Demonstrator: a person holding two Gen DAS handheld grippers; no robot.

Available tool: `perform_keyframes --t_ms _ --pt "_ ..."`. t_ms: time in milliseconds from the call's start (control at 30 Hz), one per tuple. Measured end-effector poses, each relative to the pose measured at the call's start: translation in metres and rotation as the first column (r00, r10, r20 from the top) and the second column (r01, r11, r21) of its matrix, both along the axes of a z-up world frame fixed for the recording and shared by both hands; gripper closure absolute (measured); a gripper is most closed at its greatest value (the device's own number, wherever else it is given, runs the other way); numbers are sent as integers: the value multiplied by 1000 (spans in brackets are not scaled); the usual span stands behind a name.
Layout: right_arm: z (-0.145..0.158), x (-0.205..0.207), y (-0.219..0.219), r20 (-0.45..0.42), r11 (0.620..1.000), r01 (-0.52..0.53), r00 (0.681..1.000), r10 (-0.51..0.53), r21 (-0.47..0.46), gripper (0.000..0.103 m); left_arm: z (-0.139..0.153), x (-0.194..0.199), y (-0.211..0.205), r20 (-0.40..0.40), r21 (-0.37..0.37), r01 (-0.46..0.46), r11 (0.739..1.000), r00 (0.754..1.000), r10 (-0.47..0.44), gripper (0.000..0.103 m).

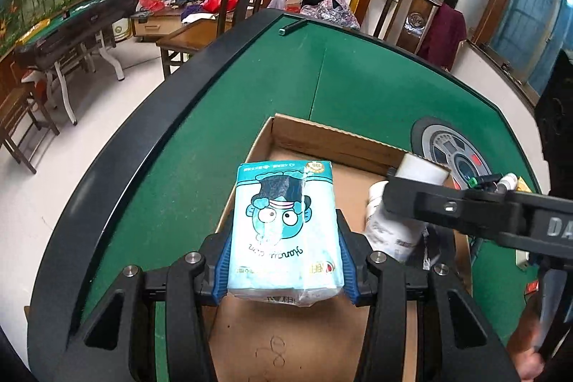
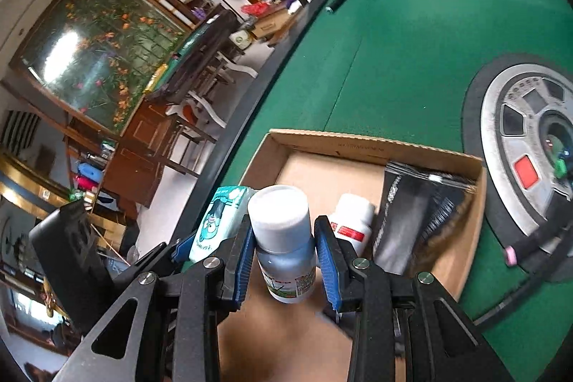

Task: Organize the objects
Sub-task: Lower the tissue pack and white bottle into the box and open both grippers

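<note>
The left gripper (image 1: 283,260) is clamped on a tissue pack (image 1: 284,231), its blue pads (image 1: 222,269) pressed into the pack's two long sides near the lower end, and the pack hangs over the near left part of the box (image 1: 322,127) that sits on the green table (image 1: 179,167); it looks soft and light, the plastic wrap slick and a little crumpled at the bottom, so I would judge the grip sound only because the pads sink into the paper, and a hold nearer the middle would keep it from drooping or sliding; the right gripper (image 2: 283,260) is closed on a grey bottle (image 2: 283,238) with a white cap (image 2: 279,208), the pads set on the body just under the cap, and the bottle too is held above the box floor, tilted toward the camera; that one seems rigid and smooth, likely plastic, not fragile, but round and apt to twist between flat pads, so taking it at the shoulder below the wider cap seems wise, since the cap would stop it slipping down; in the box already lie a white bottle (image 2: 352,221) with a red label and a black pouch (image 2: 408,217) leaning at the right wall; both held things have bare cardboard beneath them.
</note>
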State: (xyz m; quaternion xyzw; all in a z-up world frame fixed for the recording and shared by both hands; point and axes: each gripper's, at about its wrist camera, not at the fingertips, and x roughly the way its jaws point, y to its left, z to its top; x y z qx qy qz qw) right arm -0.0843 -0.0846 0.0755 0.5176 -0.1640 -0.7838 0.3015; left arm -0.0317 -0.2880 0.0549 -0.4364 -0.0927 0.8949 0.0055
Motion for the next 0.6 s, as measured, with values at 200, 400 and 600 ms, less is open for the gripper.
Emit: perform_keyframes --t_ms 200,400,600 --pt "-14 -13 -8 30 1000 8 1000 -9 28 65 -3 0 -2 -17 18 -3 1000 1000 3 51" --pt "-1 -12 -6 -13 999 21 1000 -21 40 51 5 8 -5 -41 42 -22 999 999 24 28" --pt "42 20 31 -177 994 49 984 -31 98 33 25 34 -6 -72 71 -40 997 996 45 26"
